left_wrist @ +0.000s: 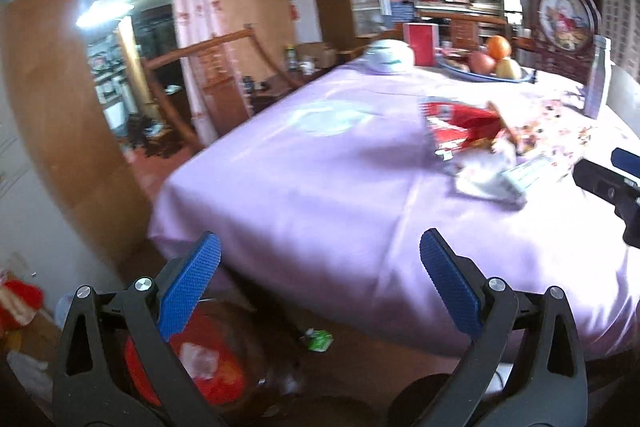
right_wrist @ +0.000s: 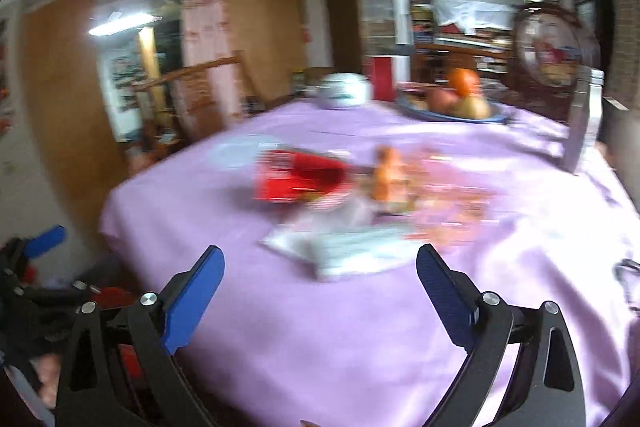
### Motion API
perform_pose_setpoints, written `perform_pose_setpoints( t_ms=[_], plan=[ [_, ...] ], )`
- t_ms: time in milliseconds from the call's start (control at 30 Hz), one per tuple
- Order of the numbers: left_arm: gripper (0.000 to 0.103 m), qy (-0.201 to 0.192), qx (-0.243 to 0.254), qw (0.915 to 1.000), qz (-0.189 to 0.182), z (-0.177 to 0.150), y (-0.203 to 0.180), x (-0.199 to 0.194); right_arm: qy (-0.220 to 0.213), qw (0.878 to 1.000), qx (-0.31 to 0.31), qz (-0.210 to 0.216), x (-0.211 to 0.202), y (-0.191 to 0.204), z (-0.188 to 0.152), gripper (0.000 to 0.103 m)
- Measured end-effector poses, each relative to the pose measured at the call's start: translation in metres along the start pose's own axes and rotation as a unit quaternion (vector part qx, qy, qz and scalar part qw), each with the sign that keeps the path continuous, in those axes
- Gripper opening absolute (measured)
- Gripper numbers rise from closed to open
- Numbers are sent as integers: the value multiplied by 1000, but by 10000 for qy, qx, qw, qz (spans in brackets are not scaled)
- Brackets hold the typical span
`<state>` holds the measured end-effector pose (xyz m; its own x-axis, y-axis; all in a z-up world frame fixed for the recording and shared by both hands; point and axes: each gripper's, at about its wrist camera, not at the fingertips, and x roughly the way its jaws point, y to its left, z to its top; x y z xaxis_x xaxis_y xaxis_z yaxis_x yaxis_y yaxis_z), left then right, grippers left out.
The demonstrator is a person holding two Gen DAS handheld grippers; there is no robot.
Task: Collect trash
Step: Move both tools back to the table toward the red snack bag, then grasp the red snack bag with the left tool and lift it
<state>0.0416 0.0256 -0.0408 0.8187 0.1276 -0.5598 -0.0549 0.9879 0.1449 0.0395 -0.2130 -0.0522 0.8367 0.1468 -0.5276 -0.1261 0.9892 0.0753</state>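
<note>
Blue-padded fingers of the left hand-held gripper [left_wrist: 320, 263] fill the bottom of the left wrist view, spread wide with nothing between them. Below them, at lower left, a red bin [left_wrist: 208, 367] stands on the floor with pale litter inside, and one green scrap [left_wrist: 320, 341] lies on the floor just right of it. A tabletop [left_wrist: 300, 187] under a lilac cloth fills the middle of the frame.

Right of centre on the cloth lies the trash: one red wrapper [left_wrist: 460, 123], and touching it on the near side a heap of crumpled white paper [left_wrist: 488, 179]; small bits are scattered further right, too blurred to count. At the far edge stand one white jar [left_wrist: 390, 55], one red box [left_wrist: 420, 43] and one blue plate of fruit [left_wrist: 486, 67].

Across the right wrist view, the right hand-held gripper [right_wrist: 320, 267] is likewise spread and empty, above the near cloth just short of the white paper [right_wrist: 340, 247]. Wooden doors and a curtain occupy the upper left.
</note>
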Motion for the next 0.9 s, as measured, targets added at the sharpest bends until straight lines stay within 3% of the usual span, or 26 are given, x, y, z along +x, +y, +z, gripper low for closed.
perform_pose_setpoints(
  t_ms=[133, 300, 400, 533, 633, 733, 833, 900],
  plan=[
    [96, 284, 106, 9987, -407, 18, -28, 33, 125, 9988, 150, -440, 8, -38, -7, 97],
    [96, 385, 344, 9972, -538, 30, -57, 56, 308, 9950, 346, -881, 21, -67, -14, 97],
    [96, 421, 407, 9951, -801, 48, -73, 67, 380, 9944, 654, -734, 24, -78, -14, 97],
    [96, 355, 542, 9907, -1195, 80, -108, 80, 508, 9922, 767, -846, 31, -78, -13, 97],
    [96, 160, 801, 9908, -1076, 101, -142, 94, 591, 9929, 606, -835, 36, -73, -12, 97],
    [96, 289, 874, 9922, -837, 112, -161, 123, 650, 9926, 583, -840, 38, -72, -11, 97],
    [96, 636, 703, 9935, -638, 110, -151, 151, 566, 9923, 638, -902, 34, -73, -11, 97],
    [96, 737, 519, 9934, -703, 103, -128, 152, 504, 9923, 628, -939, 33, -73, -11, 97]
  ],
)
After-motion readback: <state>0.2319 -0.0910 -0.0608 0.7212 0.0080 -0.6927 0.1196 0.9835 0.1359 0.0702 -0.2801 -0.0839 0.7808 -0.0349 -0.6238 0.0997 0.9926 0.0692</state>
